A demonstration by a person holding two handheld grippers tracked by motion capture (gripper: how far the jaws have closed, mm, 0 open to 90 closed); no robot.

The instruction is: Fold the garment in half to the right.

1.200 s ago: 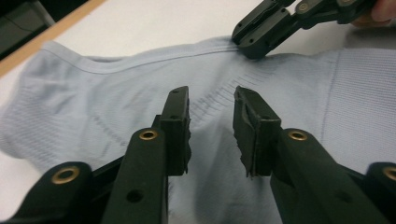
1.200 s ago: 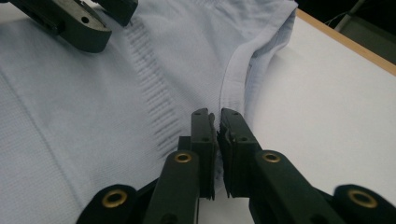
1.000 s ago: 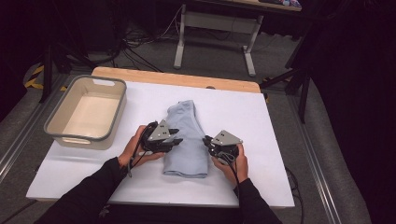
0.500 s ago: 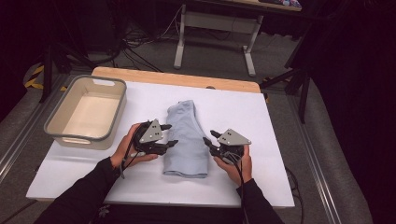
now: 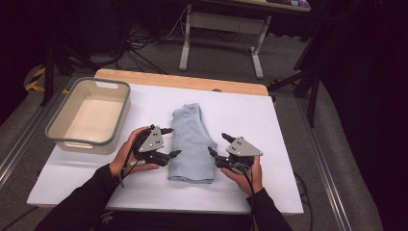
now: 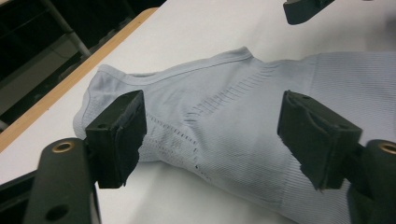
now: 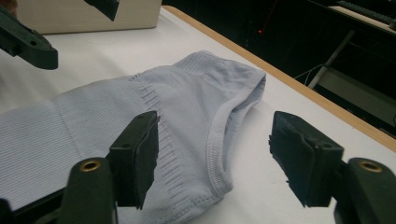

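Folded blue garment (image 5: 191,142) lies between left gripper (image 5: 169,142); right gripper (image 5: 217,144).

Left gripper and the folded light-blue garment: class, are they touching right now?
Apart. In the high view the left gripper sits beside the garment; the left gripper view shows its open pads clear of the cloth.

Table bright, bkgd dark, slightly soft

Dark long sleeves (image 5: 86,204), black two-jaw claws, left claw (image 5: 170,142), right claw (image 5: 219,144), grey three-cornered plates, brass-ringed screw holes, trailing black cables
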